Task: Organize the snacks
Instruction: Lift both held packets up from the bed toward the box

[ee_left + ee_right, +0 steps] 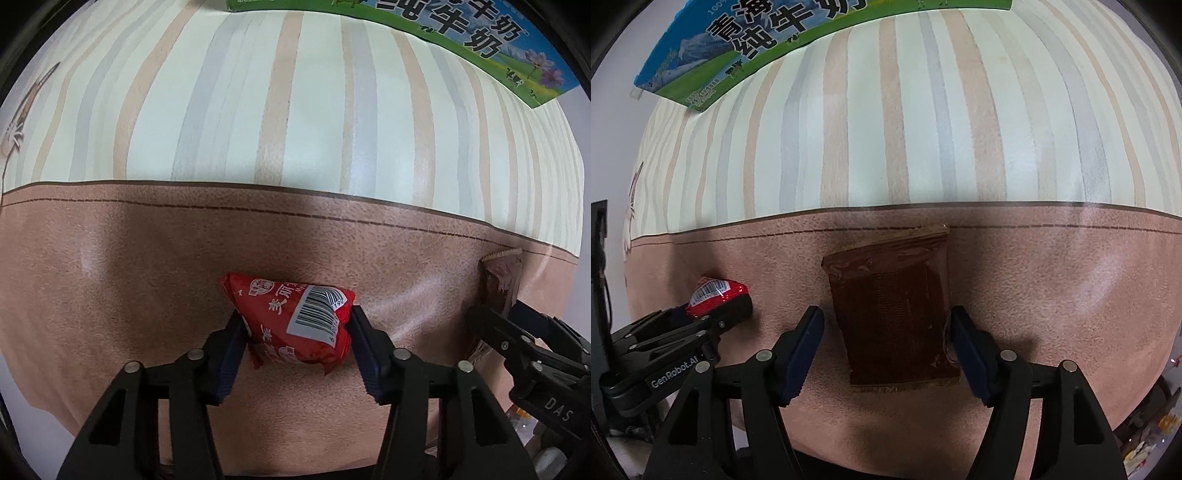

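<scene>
Two grippers point down at the desk [110, 258]. Left gripper [295, 325] is clamped on a crinkled red plastic snack packet [295, 317] with a white barcode label. Right gripper [888, 332] stands apart around a flat dark brown foil snack packet [894, 314] lying between its pads. Beyond both, past striped cloth, lies a green-and-blue milk carton [738, 44].
</scene>
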The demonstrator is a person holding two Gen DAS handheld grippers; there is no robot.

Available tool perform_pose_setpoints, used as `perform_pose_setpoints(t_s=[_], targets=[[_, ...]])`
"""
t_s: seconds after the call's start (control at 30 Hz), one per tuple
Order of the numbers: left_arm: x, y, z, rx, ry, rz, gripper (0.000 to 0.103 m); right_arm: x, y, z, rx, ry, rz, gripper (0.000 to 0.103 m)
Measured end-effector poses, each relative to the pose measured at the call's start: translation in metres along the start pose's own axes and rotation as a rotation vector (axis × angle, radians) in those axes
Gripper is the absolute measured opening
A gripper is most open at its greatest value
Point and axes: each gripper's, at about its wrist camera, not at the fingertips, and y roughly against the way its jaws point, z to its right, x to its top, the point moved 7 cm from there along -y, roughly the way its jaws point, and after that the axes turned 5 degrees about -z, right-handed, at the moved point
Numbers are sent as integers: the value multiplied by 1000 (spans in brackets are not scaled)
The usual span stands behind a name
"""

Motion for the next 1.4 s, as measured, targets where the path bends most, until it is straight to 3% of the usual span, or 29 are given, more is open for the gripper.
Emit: perform_pose_setpoints(t_s=[0.03,0.17,0.43,0.7,0.87,1.0,1.13,1.4], targets=[[4,0,15,2,-1,2,48,0,-1,-1,-9,2,6,69],[2,3,19,7,-7,11,46,-11,-1,-6,-27,11,18,60],[2,12,33,-18,-23,38,45,-20,14,-9,33,4,32,59],[5,58,44,-63,-59,100,45,-25,52,-8,102,9,73,59],[19,100,61,-143,-78,145,45,-14,95,-12,157,17,132,59],[30,136,71,-206,-89,186,45,6,138,-15,196,28,194,59],[64,177,83,-256,-101,232,45,33,181,-17,224,41,258,59],[134,240,76,-264,-114,278,45,108,243,-15,221,71,358,59]])
